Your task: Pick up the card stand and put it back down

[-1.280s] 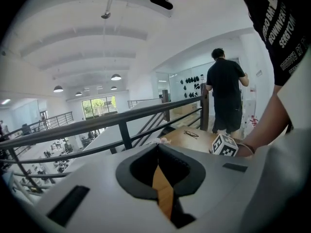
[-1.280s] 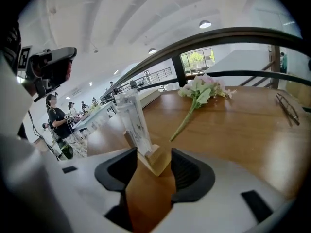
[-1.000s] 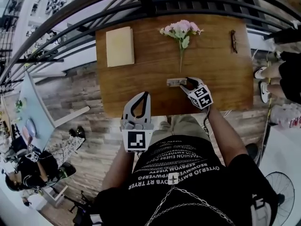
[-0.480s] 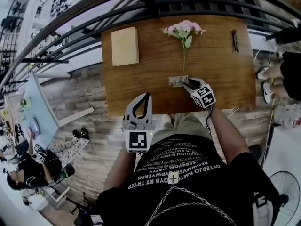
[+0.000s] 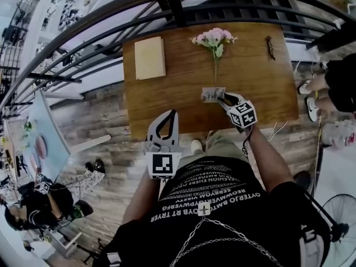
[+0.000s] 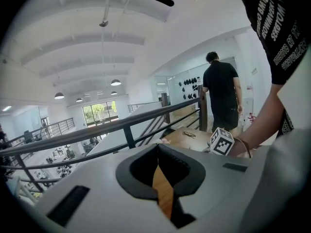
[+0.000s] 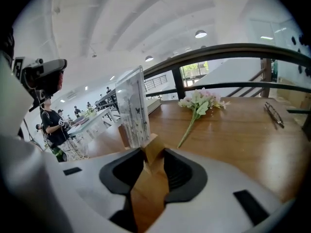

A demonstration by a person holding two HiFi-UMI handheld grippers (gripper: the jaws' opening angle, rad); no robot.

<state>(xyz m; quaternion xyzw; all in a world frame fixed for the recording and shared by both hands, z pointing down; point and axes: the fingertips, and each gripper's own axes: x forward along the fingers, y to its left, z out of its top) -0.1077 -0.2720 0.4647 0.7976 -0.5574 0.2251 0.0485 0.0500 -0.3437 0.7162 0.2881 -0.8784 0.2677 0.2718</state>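
right claw (image 7: 148,148) clamped on the card stand (image 7: 135,106): jaws have just been closing, pads on its wooden base, clear card panel upright above the tips. Head view puts the card stand near the middle of the wooden worktop (image 5: 167,102), at the stem end of the pink flower sprig (image 5: 214,38). Can't tell if the base is clear of the surface

left claw (image 6: 158,147): jaws together, nothing between them, held off the worktop's near edge over the plank floor (image 5: 105,149)

Beige book (image 5: 149,58) far-left on the worktop, glasses (image 5: 270,47) far-right, both well apart from the stand. Black railing (image 5: 178,7) runs behind the worktop
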